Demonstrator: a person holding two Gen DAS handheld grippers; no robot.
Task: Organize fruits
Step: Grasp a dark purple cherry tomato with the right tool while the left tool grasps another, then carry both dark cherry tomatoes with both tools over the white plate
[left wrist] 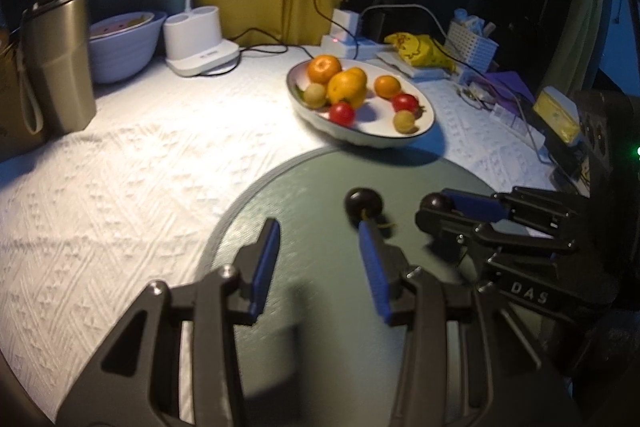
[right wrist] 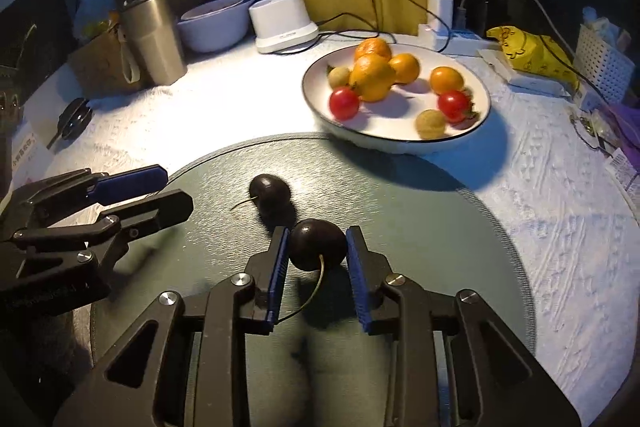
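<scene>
**A:** ok so where are the cherries right now?

**B:** Both on the dark green round mat (right wrist: 400, 211) at the near side of the table. One cherry (right wrist: 318, 243) sits right between the blue pads of the right gripper (right wrist: 318, 247), pads pressed against it on both sides, so it's pinched. Its stem curls back toward the gripper body.

**A:** and the other one?

**B:** The second cherry (right wrist: 270, 191) lies loose on the mat, just beyond and a bit left of the pinched one, stem poking out to the left. They look nearly touching from the right-hand camera.

**A:** left gripper doing anything?

**B:** The left gripper (left wrist: 320, 247) hangs over the mat with its pads spread and nothing between them. From its own camera the loose cherry (left wrist: 363, 205) is just past the tip of its right finger, not inside the gap.

**A:** rest of the fruit?

**B:** Still piled in the white plate (right wrist: 312, 83) on the far side of the mat: oranges (right wrist: 372, 77), a couple of red tomatoes (right wrist: 344, 103), and small yellowish-green fruits (right wrist: 431, 123). Metal tumbler (right wrist: 154, 35) and a white lamp base (right wrist: 284, 23) stand at the far left.
</scene>
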